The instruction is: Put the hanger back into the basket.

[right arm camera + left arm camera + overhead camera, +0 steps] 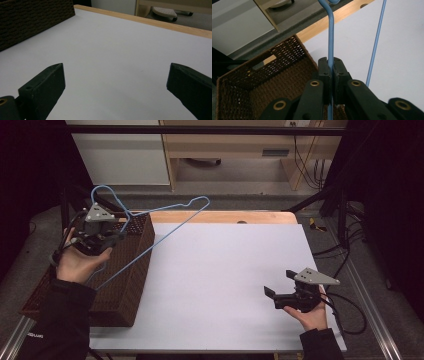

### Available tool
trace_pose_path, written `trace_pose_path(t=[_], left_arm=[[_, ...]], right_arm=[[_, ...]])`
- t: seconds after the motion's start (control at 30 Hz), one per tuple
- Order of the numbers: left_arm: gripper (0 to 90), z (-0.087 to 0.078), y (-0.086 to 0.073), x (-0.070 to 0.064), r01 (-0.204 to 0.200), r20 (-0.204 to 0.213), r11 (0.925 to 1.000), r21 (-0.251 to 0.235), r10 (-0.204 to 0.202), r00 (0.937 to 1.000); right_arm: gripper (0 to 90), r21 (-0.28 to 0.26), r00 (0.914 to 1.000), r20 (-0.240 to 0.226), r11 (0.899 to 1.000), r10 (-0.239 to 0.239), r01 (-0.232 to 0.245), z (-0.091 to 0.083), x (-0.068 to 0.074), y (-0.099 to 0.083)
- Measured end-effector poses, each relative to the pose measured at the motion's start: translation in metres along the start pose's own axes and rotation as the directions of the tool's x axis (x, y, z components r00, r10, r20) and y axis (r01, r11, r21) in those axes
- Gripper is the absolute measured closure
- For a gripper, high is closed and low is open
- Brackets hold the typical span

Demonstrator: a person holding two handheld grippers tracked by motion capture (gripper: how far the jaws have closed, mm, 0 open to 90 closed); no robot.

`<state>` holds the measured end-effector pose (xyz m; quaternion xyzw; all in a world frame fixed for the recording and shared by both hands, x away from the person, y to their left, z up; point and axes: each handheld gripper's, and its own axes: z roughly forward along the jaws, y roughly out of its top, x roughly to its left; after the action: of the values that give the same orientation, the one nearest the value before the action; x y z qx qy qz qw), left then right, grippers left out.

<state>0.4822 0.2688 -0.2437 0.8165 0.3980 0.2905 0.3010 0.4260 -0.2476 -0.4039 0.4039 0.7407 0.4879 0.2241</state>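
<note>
Where hanger (330,37) meets fingers (325,67), wire hidden

No readable text, labels, brands, numbers or signs anywhere

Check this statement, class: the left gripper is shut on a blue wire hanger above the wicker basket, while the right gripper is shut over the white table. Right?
Not quite. The right gripper is open, its jaws spread wide apart over the white table, as the right gripper view shows. The left gripper is indeed shut on the blue wire hanger above the wicker basket.
</note>
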Motion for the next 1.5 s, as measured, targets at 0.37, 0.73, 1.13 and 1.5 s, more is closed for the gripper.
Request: trace_pose_path(t=[0.37,0.73,1.13,1.5], left_arm=[[86.8,0.000,-0.019,0.032,0.030,-0.048,0.9992,0.028,-0.028,0.9984],[86.8,-0.001,-0.043,0.060,0.079,-0.077,0.9960,0.040,-0.076,0.9941],[86.8,0.000,-0.067,0.083,0.116,-0.151,0.9910,0.067,-0.105,0.9830],[86.8,0.009,-0.086,0.097,0.135,-0.191,0.9845,0.112,-0.112,0.9752]], right_arm=[[2.5,0.002,1.0000,0.002,1.000,-0.001,0.001,0.001,0.000,0.000],[2.5,0.006,1.0000,0.001,1.000,0.000,0.000,0.001,0.000,-0.001],[2.5,0.008,1.0000,0.005,1.000,-0.002,0.002,0.001,0.000,-0.001],[2.4,0.009,1.0000,0.006,1.000,-0.003,0.003,0.002,0.000,-0.001]])
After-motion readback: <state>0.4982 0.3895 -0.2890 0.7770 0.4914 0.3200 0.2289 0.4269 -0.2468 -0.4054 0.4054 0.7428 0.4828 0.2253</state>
